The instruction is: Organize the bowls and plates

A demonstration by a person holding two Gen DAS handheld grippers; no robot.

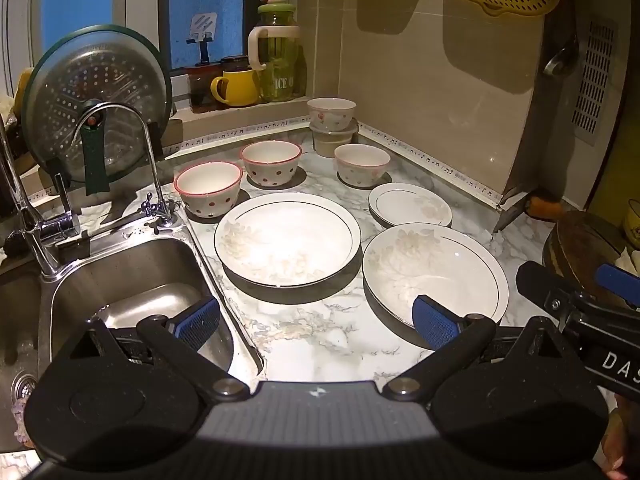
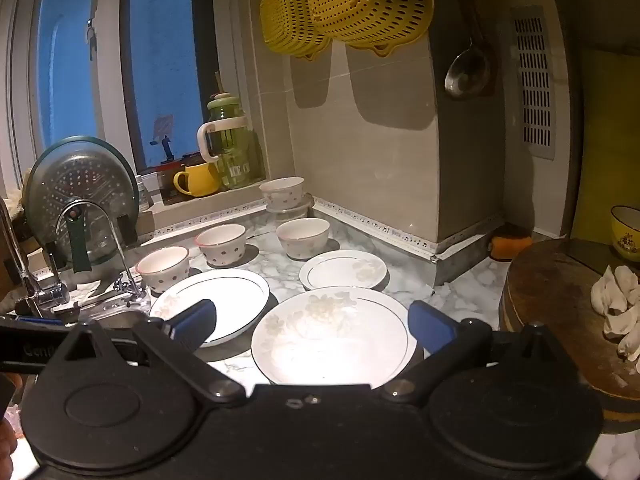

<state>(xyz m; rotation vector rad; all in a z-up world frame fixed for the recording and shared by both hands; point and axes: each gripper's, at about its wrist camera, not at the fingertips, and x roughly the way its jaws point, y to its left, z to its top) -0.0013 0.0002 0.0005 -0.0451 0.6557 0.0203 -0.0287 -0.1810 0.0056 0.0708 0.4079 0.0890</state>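
Two large white plates lie on the marble counter (image 1: pixel 320 328): the left plate (image 1: pixel 287 239) (image 2: pixel 212 304) and the right plate (image 1: pixel 434 270) (image 2: pixel 332 340). A small plate (image 1: pixel 410 205) (image 2: pixel 343 270) lies behind them. Three dotted bowls (image 1: pixel 208 188) (image 1: pixel 271 162) (image 1: pixel 362 165) stand behind the plates, and another bowl (image 1: pixel 331 113) sits on a container in the corner. My left gripper (image 1: pixel 316 326) is open and empty above the counter's front. My right gripper (image 2: pixel 312 326) is open and empty, over the right plate.
A steel sink (image 1: pixel 132 304) and faucet (image 1: pixel 120 152) are at the left, with a pot lid (image 1: pixel 96 92) behind. Jar and yellow mug (image 1: pixel 236 86) stand on the sill. A round wooden board (image 2: pixel 568 312) with dumplings is at the right. Yellow baskets (image 2: pixel 352 8) hang overhead.
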